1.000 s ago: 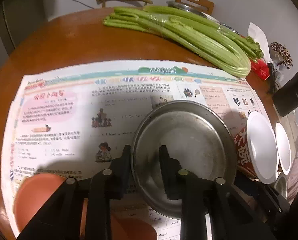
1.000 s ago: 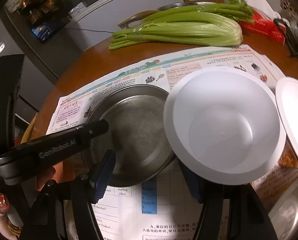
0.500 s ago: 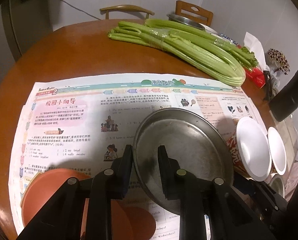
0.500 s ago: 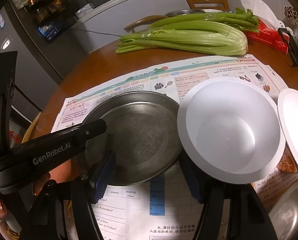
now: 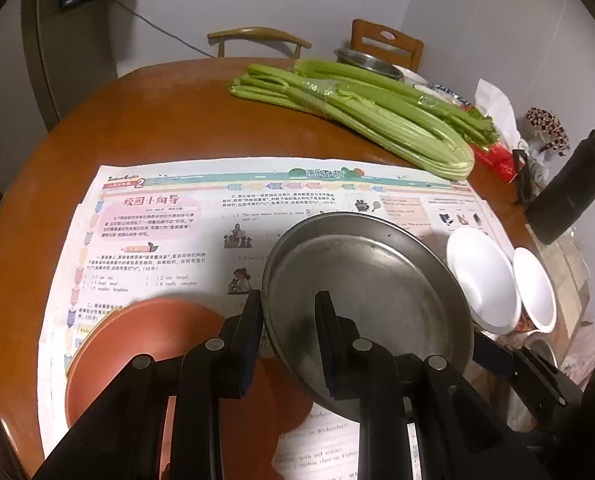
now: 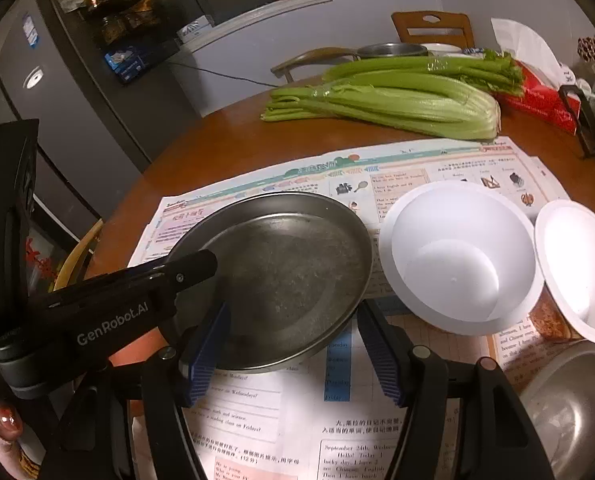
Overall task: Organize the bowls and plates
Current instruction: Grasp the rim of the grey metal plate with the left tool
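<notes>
The left claw (image 5: 287, 340) is clamped on the metal plate's (image 5: 377, 288) rim; the right claw (image 6: 293, 354) stands together, empty, below it.

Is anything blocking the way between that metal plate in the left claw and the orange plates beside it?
Nothing visible. The metal plate hangs tilted in the left claw, and the orange plates lie uncovered on the newspaper just to its left.
</notes>
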A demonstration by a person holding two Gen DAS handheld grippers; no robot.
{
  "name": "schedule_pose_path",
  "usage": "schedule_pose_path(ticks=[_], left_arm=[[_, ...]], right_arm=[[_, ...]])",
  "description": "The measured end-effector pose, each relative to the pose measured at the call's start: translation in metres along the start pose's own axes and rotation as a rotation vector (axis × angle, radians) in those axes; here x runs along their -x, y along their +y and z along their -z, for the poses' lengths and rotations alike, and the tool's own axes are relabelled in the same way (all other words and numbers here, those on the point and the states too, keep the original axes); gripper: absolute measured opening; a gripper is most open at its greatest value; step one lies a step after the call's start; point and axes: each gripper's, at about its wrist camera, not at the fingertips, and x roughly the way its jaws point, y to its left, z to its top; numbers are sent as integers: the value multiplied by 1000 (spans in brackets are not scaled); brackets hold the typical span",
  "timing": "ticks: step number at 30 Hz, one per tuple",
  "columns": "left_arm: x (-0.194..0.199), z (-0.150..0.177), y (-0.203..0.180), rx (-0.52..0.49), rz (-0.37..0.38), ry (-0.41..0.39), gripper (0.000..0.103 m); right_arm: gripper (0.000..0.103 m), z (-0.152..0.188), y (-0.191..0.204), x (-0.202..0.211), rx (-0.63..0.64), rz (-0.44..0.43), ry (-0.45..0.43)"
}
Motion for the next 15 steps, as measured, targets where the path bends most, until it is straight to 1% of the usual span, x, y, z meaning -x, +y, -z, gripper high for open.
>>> schedule_pose_path(ticks=[12,15], left_arm=[[40,16,6,44,32,-52,25],[50,19,6,44,28,-66,26]], right_arm=[[66,7,16,28,62,-19,-35],[66,7,21,36,81,-24,-49]])
